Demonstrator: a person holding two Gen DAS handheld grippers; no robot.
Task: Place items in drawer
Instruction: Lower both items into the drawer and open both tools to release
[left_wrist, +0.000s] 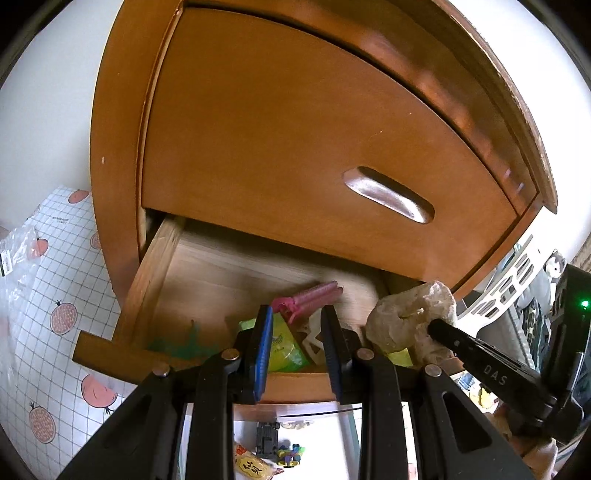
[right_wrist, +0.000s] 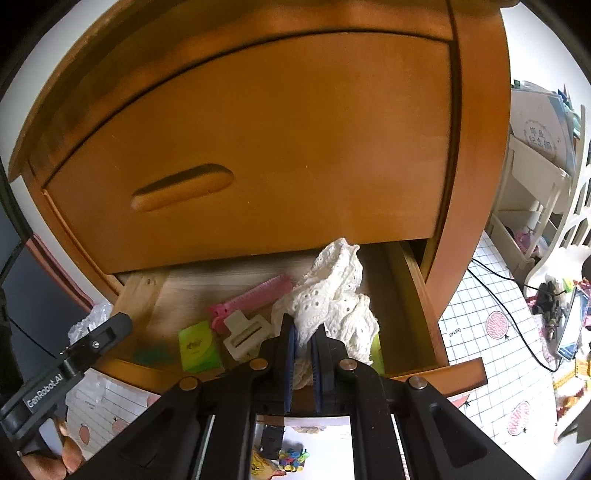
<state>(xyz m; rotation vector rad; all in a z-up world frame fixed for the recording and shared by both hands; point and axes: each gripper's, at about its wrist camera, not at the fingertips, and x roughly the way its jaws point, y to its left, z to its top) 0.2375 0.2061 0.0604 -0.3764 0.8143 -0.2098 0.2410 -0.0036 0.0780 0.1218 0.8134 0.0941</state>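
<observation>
**Over the open bottom drawer, lace in my right tongs**

Below the closed upper drawer front (right_wrist: 258, 147) with its one oval recessed pull (right_wrist: 183, 192), the lower drawer (right_wrist: 417, 295) of the wooden nightstand stands pulled out, and I have both tools hanging over it, angled downward.

My right tongs (right_wrist: 303, 354) are pinched nearly closed on one bunched piece of white eyelet lace (right_wrist: 332, 295); the cloth bulges up above the tips and hangs over the right half of the drawer, and I cannot tell whether it touches the drawer floor. From the left wrist view the same bundle (left_wrist: 410, 317) sits at the tip of that tool.

My left tongs (left_wrist: 295, 332) stand a small way apart with nothing between the pads; through the gap I only see the drawer's contents. One blue pad (left_wrist: 264, 350) shows on the left finger.

Counting what lies in the drawer: one pink ridged clip (right_wrist: 255, 295), one cream clip (right_wrist: 245, 334) touching it, one small bright green box (right_wrist: 199, 347) just beside the cream clip, and one darker green flat item (right_wrist: 153, 354) near the front left corner, too blurred to name.

On the floor I see a white grid mat with fruit prints (right_wrist: 491, 332), one black cable (right_wrist: 517, 325) across it, and several small colourful toys (right_wrist: 291, 456) below the tools.
</observation>
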